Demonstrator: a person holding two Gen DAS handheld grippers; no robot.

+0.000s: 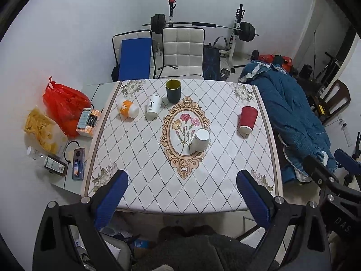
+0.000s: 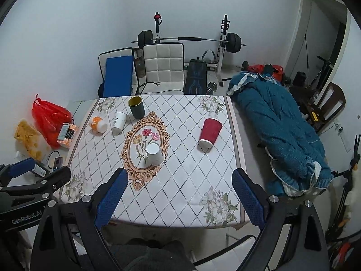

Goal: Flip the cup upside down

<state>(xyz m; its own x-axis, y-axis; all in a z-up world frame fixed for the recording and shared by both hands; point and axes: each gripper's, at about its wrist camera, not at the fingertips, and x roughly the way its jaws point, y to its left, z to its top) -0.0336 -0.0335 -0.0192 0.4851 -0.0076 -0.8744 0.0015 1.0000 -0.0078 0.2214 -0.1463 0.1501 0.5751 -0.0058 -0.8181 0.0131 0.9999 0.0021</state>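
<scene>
Several cups stand on the patterned tablecloth point(image 1: 140, 158) point(image 2: 180, 180). A dark green cup point(image 1: 173, 90) point(image 2: 136, 107) stands upright with its yellow inside showing, at the far side. A red cup point(image 1: 247, 119) point(image 2: 209, 132), a white printed cup point(image 1: 153, 106) point(image 2: 119, 122), an orange-and-white cup point(image 1: 128, 109) point(image 2: 98, 124) and a plain white cup point(image 1: 201, 139) point(image 2: 154, 153) stand upside down. My left gripper point(image 1: 181, 180) and my right gripper point(image 2: 180, 179) are open and empty, above the table's near edge. The left gripper also shows in the right wrist view point(image 2: 20, 169).
A red plastic bag point(image 1: 64, 106), a bag of chips point(image 1: 41, 131), bottles and a phone lie on the white surface to the left. Two white chairs point(image 1: 182, 49) stand behind the table. A blue quilt point(image 1: 291, 117) lies to the right. A weight bench stands at the back.
</scene>
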